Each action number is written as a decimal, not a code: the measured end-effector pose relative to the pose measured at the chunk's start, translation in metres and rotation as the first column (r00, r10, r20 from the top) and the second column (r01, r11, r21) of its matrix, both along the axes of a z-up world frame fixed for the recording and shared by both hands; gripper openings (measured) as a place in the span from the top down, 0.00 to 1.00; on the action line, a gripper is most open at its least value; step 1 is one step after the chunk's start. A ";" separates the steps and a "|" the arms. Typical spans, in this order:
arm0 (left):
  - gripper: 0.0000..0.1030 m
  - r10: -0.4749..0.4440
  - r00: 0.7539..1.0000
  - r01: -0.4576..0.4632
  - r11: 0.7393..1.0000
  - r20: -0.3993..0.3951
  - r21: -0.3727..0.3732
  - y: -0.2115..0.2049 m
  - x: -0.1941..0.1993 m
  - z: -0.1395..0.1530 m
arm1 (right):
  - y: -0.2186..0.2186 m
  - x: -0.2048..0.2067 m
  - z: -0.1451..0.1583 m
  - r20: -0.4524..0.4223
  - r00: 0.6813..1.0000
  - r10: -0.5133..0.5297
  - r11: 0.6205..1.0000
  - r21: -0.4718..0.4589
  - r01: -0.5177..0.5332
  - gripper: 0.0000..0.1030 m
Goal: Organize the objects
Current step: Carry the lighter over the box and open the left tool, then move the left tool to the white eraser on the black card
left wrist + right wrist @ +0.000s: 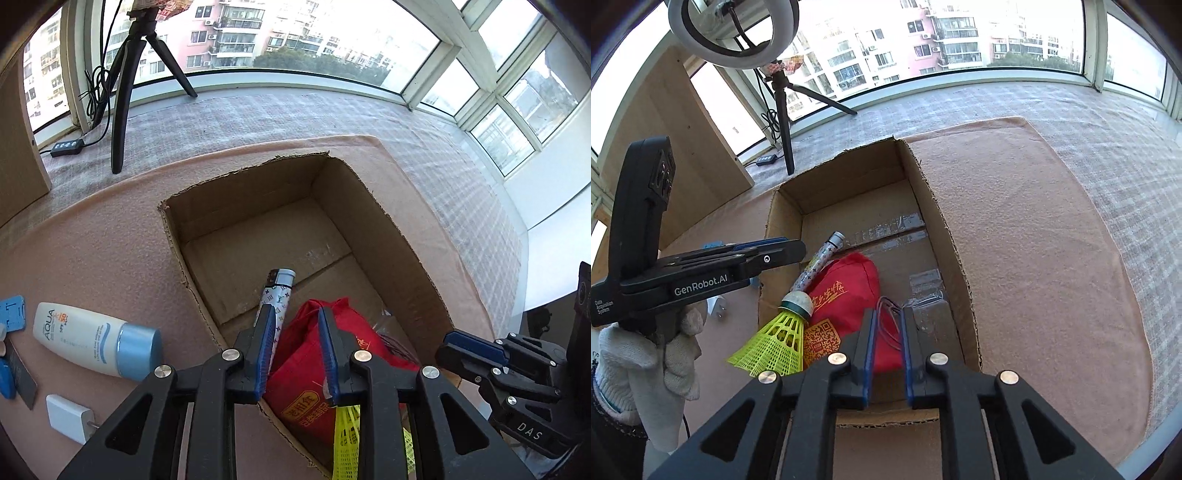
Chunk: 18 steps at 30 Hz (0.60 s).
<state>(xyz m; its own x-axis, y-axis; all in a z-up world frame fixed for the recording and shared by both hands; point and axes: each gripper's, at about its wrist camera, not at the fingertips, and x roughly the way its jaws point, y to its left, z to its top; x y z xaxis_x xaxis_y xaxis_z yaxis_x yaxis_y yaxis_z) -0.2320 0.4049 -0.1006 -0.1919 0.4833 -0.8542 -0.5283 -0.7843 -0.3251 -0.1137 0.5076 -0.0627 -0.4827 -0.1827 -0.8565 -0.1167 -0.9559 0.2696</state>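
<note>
Both grippers hover over the open cardboard box (938,221) on the pink mat (1052,240). Left gripper (297,314): jaws apart, nothing between them. Right gripper (888,317): jaws parted, empty. In the box: red pouch (846,291), patterned tube (822,258) leaning along its left side, yellow shuttlecock (775,343) at the near-left corner, thin wire loop (890,321) beside the pouch. On the mat left of the box: sunscreen bottle (96,339) lying flat, white charger (70,417) nearer, blue pieces (13,310) at the mat's left edge. A gloved hand (650,365) holds the left gripper's handle.
</note>
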 end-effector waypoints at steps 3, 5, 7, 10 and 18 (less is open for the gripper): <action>0.75 0.001 1.000 -0.001 1.000 -0.018 -0.002 -0.005 0.004 0.005 | 0.002 0.003 0.005 -0.015 1.000 -0.024 1.000 -0.005 0.024 0.63; 0.75 0.000 1.000 -0.001 1.000 -0.029 -0.002 -0.011 0.007 0.009 | 0.001 0.005 0.008 -0.019 0.999 -0.032 0.999 -0.012 0.032 0.63; 0.75 0.005 0.999 -0.005 1.000 -0.039 -0.003 -0.019 0.010 0.013 | -0.002 0.008 0.012 -0.027 0.999 -0.035 0.999 -0.022 0.035 0.63; 0.75 0.016 0.999 -0.016 1.000 -0.044 0.003 -0.034 0.017 0.020 | -0.011 0.010 0.018 -0.042 0.999 -0.026 0.999 -0.021 0.025 0.63; 0.75 0.073 0.995 -0.073 0.997 -0.066 0.007 -0.101 0.042 0.035 | -0.058 0.019 0.027 -0.066 0.997 0.049 0.998 -0.022 -0.051 0.63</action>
<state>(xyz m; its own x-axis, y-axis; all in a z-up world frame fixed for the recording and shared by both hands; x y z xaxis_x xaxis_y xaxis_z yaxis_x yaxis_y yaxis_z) -0.1902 0.3035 -0.0658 -0.2829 0.4699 -0.8361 -0.4900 -0.8202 -0.2952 -0.0949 0.4499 -0.0362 -0.5272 -0.2280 -0.8185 -0.0501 -0.9533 0.2979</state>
